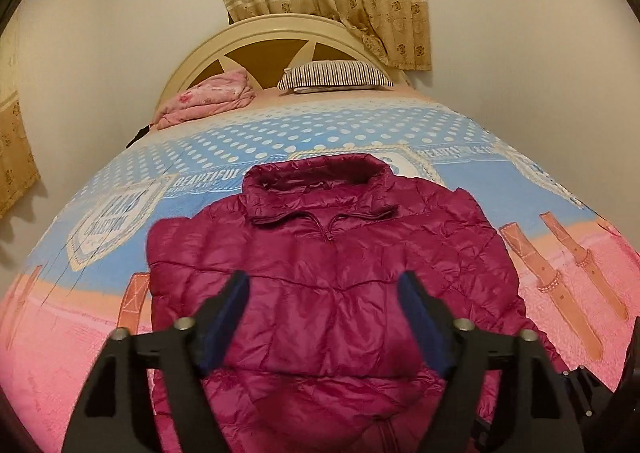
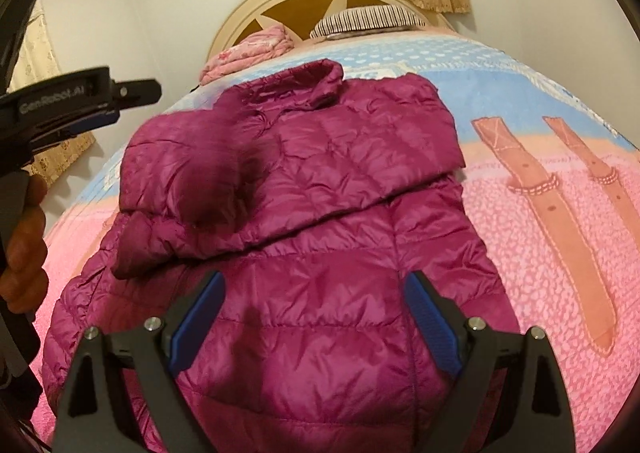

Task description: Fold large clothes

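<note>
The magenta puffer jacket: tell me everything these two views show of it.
The magenta puffer jacket is quilted, shiny and crinkled, like thin nylon over padding. It lies flat on the bed's printed blanket, front up, collar toward the headboard, zip closed near the neck. One sleeve is folded across the chest. Neither pair of open jaws grips it; only the blanket visibly touches it.

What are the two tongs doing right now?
Left tongs: open, holding nothing, above the jacket.
Right tongs: open, holding nothing.
</note>
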`<act>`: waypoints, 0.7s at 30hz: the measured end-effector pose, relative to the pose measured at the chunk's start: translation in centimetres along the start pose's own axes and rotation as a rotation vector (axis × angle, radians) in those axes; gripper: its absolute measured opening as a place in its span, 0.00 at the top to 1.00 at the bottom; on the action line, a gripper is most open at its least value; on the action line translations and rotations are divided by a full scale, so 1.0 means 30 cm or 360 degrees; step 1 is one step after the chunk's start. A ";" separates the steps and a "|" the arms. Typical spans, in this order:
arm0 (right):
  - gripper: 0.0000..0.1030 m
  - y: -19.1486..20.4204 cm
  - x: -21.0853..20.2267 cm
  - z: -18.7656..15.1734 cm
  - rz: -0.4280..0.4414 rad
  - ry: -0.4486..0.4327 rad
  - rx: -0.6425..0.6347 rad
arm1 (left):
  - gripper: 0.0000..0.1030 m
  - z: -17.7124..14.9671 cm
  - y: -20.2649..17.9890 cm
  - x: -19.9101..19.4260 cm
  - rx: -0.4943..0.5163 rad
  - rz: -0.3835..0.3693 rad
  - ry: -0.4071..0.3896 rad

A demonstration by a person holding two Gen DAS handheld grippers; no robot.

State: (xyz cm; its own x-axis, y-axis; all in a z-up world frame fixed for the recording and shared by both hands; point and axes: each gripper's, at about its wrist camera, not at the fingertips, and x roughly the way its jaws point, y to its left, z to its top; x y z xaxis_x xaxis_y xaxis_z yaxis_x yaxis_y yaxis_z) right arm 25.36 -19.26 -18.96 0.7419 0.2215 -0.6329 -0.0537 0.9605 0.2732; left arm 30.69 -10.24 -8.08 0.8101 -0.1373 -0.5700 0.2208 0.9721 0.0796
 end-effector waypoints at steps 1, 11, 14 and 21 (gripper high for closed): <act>0.09 -0.001 0.001 -0.001 0.0003 0.0004 0.0001 | 0.24 -0.002 0.004 -0.004 0.0014 0.0017 -0.0003; 0.10 0.027 -0.010 0.021 0.0020 0.0056 -0.0020 | 0.23 -0.036 0.218 0.014 0.0060 0.0247 0.0021; 0.12 0.067 -0.023 0.086 0.0132 0.0111 0.0003 | 0.23 -0.058 0.313 0.044 -0.0001 0.0283 0.0086; 0.31 0.145 0.090 0.253 0.0104 0.0199 -0.0031 | 0.23 -0.122 0.549 0.087 -0.0227 0.0398 0.0197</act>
State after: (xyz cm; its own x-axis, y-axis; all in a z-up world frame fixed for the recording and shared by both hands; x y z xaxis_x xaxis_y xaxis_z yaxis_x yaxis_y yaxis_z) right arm 32.21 -15.75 -13.99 0.6472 0.3018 -0.7000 -0.1132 0.9461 0.3033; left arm 34.46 6.12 -11.26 0.7552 0.1254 -0.6434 -0.0628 0.9909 0.1194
